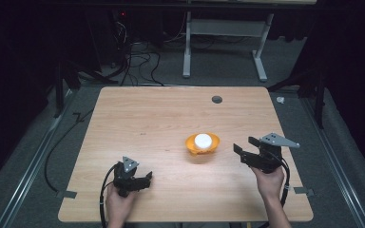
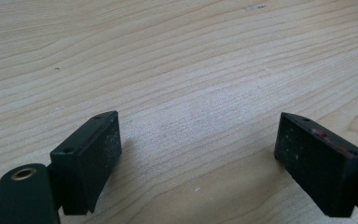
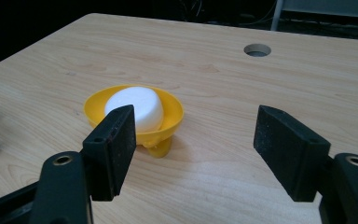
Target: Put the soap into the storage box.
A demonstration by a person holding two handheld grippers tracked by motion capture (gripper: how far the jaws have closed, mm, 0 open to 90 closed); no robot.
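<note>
My right gripper (image 1: pixel 245 148) hangs just above the wooden table (image 1: pixel 138 118), a little to the right of the yellow bowl (image 1: pixel 202 144), with its jaws pointing toward the bowl and standing apart with nothing between them. Through the right gripper view I look along those jaws at the bowl, which sits near the middle of the table on small yellow feet, tipped slightly, and holds a white rounded block (image 3: pixel 135 108) that rises above its rim. My left jaw in that view overlaps the bowl's near edge, yet the high view shows a strip of bare wood between the gripper and the bowl, so I am not touching it. Beyond the bowl, a round hole (image 3: pixel 257 50) is cut in the tabletop near the far edge. My left gripper (image 1: pixel 148 178) rests low over the near left part of the table, well apart from the bowl; its jaws are spread wide over bare wood and hold nothing.
</note>
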